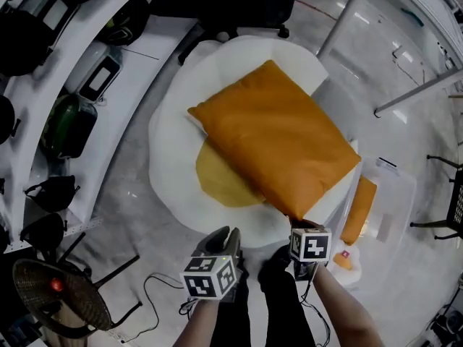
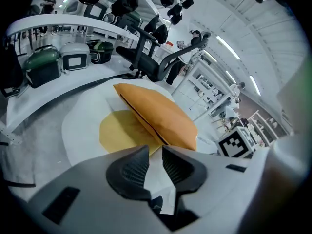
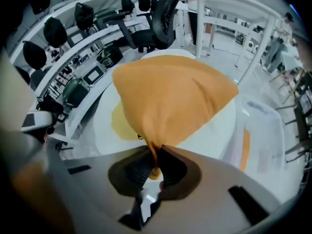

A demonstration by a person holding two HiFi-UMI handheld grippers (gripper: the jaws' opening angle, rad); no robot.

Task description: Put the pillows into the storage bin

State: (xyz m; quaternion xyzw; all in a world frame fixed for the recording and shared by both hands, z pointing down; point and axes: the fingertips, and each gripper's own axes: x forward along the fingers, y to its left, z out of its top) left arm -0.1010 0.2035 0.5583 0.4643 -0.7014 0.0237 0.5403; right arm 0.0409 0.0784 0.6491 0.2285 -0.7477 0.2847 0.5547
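A big orange pillow (image 1: 275, 139) lies across a white round pad (image 1: 170, 157) with a yellow disc (image 1: 221, 183) at its middle. My right gripper (image 1: 300, 226) is at the pillow's near corner and is shut on it. In the right gripper view the orange cloth (image 3: 170, 99) is pinched between the pads (image 3: 146, 165). My left gripper (image 1: 221, 241) hovers at the pad's near edge, its jaws a little apart and nothing between them; the pillow (image 2: 156, 113) lies just beyond. A clear storage bin (image 1: 394, 194) to the right holds another orange pillow (image 1: 359, 210).
Curved white desks (image 1: 43, 107) with bags and helmets run along the left. A black office chair (image 2: 151, 57) stands behind the pad. A fan (image 1: 51, 288) and cables sit on the floor at lower left. Metal frame legs (image 1: 347, 13) rise at the upper right.
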